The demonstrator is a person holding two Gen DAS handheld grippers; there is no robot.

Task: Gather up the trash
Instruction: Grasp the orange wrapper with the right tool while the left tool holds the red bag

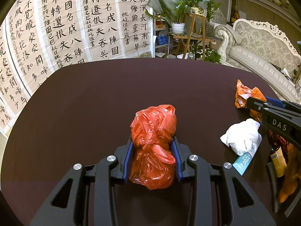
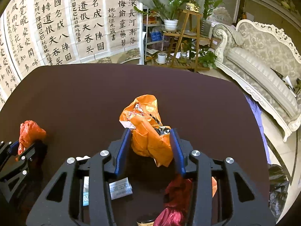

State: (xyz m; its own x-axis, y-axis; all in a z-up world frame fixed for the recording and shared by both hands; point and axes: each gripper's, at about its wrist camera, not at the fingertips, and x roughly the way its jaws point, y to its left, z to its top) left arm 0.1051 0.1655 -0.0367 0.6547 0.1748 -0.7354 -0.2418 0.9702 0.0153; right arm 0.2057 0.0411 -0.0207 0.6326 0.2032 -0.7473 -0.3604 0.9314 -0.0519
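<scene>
Closest in, the left tool (image 1: 153, 150) has its blue-lined fingers pressed against both sides of a knotted red plastic bag (image 1: 153, 145), pinching it around the knot so that one bulge sits between the fingers and the other pokes out ahead of them over the dark brown bench (image 1: 94, 98). Whether the bag rests on the bench or hangs just above it is hard to tell.

Over on the right, the right tool (image 2: 150, 146) grips a crumpled orange wrapper (image 2: 148, 128), its fingers closed on the lower part while the top of the wrapper, showing some white and printed paper inside, sticks out beyond the tips.

Under and just behind the right tool, near the bench's near right corner, lies more rubbish: a crumpled white tissue (image 1: 241, 136) sitting on a teal packet (image 1: 246, 160), a small white printed slip (image 2: 120, 188), a piece of dark red shiny cloth (image 2: 175, 201), and a dark bottle with a yellow label (image 1: 278, 162) right at the edge of the left view.

The far half of the bench is bare brown surface with a rounded far edge.

Beyond it, sheets of black brush calligraphy (image 1: 75, 24) cover the wall on the left, potted plants (image 2: 173, 5) stand on a wooden rack (image 2: 186, 39) in the middle, and a pale carved sofa (image 1: 263, 49) runs along the right side.
</scene>
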